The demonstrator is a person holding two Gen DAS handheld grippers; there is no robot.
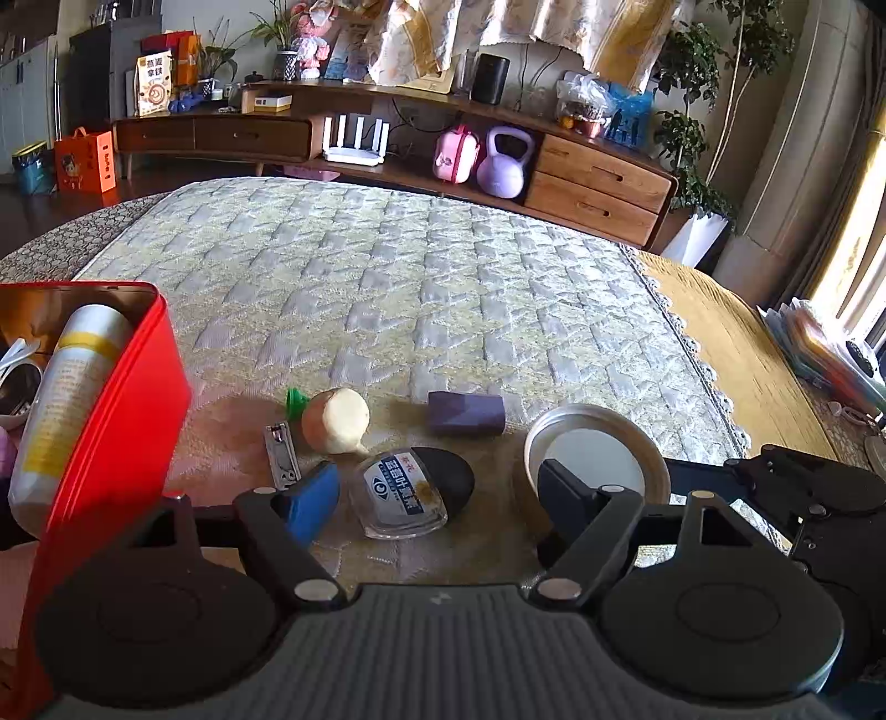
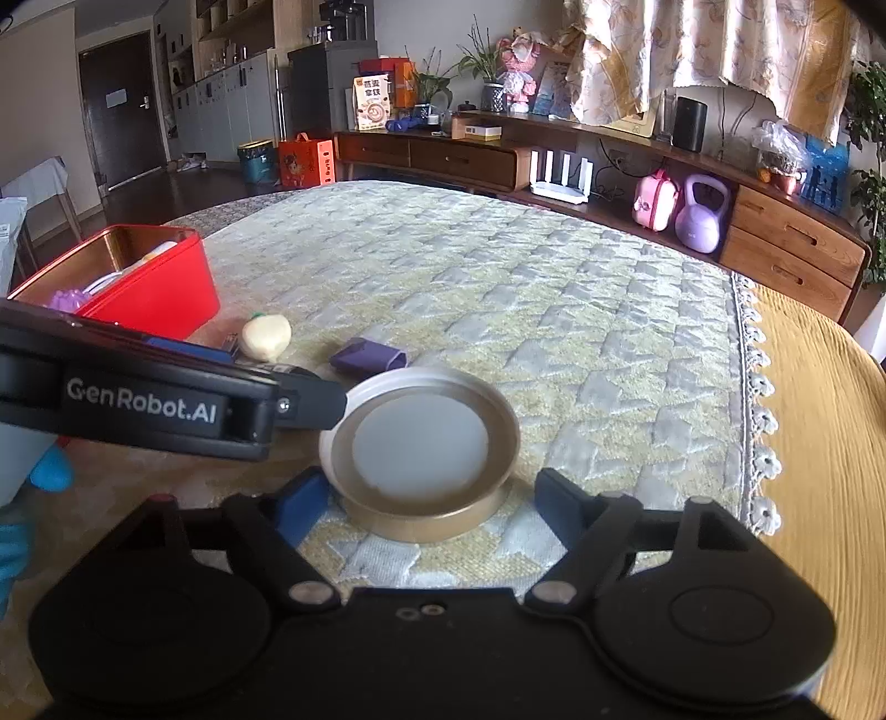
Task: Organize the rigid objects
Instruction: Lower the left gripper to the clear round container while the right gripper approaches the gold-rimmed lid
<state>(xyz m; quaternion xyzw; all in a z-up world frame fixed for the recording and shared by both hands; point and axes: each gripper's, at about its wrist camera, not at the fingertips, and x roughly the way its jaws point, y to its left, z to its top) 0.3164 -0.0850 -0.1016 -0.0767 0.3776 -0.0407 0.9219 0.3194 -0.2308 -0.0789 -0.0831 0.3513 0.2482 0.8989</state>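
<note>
Between the right tool's (image 2: 426, 501) parted, unclenched fingers lies the round lid (image 2: 419, 437).

light: bright daylight from right | edges: fisheye-curved | focus: mostly sharp

A home living room: wooden sideboard (image 2: 609, 160), curtains (image 2: 692, 50), houseplants (image 2: 482, 61), kettlebell (image 1: 503, 163).

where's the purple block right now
The purple block lies on the quilted cloth, between the onion-shaped toy and the round metal lid; the right wrist view shows it just beyond that lid.
</note>
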